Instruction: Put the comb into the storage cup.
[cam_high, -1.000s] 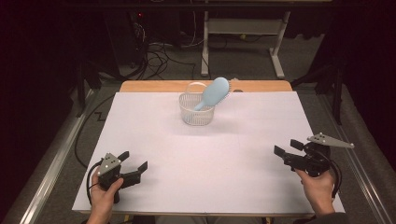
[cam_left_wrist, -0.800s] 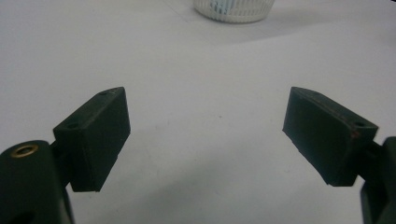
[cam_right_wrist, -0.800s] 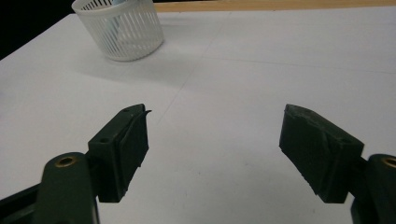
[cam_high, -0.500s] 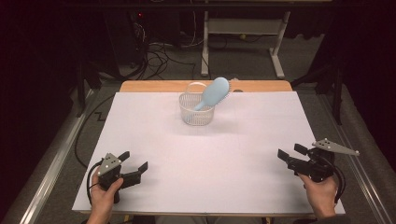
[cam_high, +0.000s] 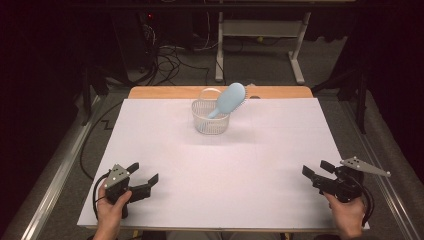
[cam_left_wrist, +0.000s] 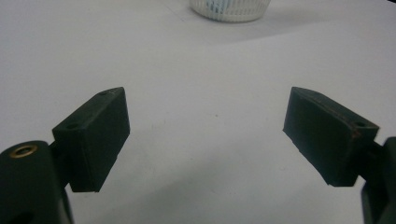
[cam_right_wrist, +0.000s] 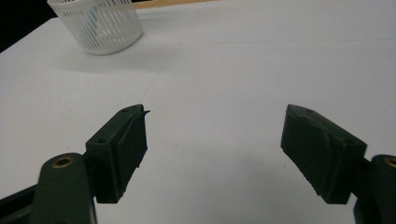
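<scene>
The brush (cam_high: 231, 98) stands tilted in the basket (cam_high: 210, 120) at the desk's (cam_high: 225, 170) far middle. Left gripper (cam_high: 145, 181) and right gripper (cam_high: 316, 172) rest near the front corners, jaws wide and empty.

Black fingers (cam_left_wrist: 95, 135), brass screws, grey three-cornered plates, black cables

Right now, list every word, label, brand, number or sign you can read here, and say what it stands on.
None: no readable text in any view.
White basket: plain slatted plastic, no label.
Blue hairbrush: plain back, no brand visible.
White table cover: blank.
Left tool and right tool: plain black, open, no markings.
</scene>
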